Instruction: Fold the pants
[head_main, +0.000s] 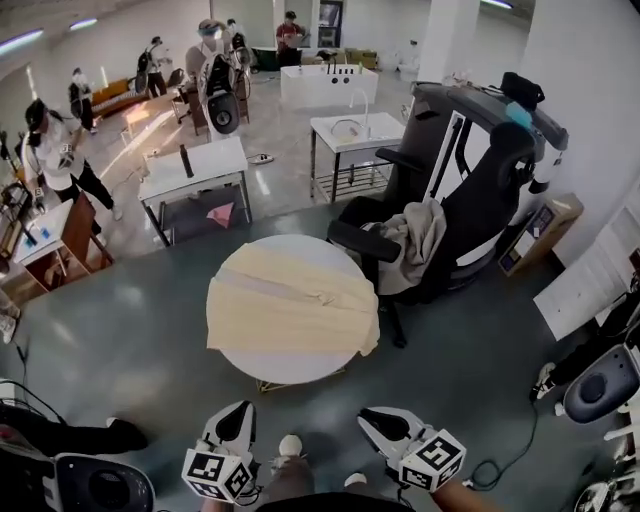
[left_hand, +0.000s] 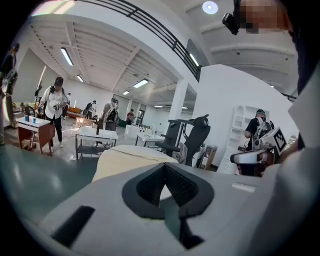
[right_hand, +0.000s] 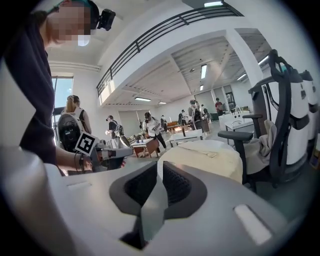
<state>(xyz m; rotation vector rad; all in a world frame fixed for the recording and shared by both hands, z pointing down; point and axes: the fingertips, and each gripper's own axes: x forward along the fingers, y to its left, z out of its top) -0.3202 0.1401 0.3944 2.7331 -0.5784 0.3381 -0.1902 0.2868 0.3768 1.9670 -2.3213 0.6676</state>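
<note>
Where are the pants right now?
Centre of the head view: the pants lie flat over the round white table, just left of the black chair. Neither gripper is touching them.

Bright, even indoor light from ceiling strips (left_hand: 66, 56), glare patch on floor (head_main: 150, 130), soft shadows only, pants (head_main: 292, 305) evenly lit, strong fisheye bend + dark vignette at edges of gripper views, near-lens foreground soft, bg fairly sharp.
</note>
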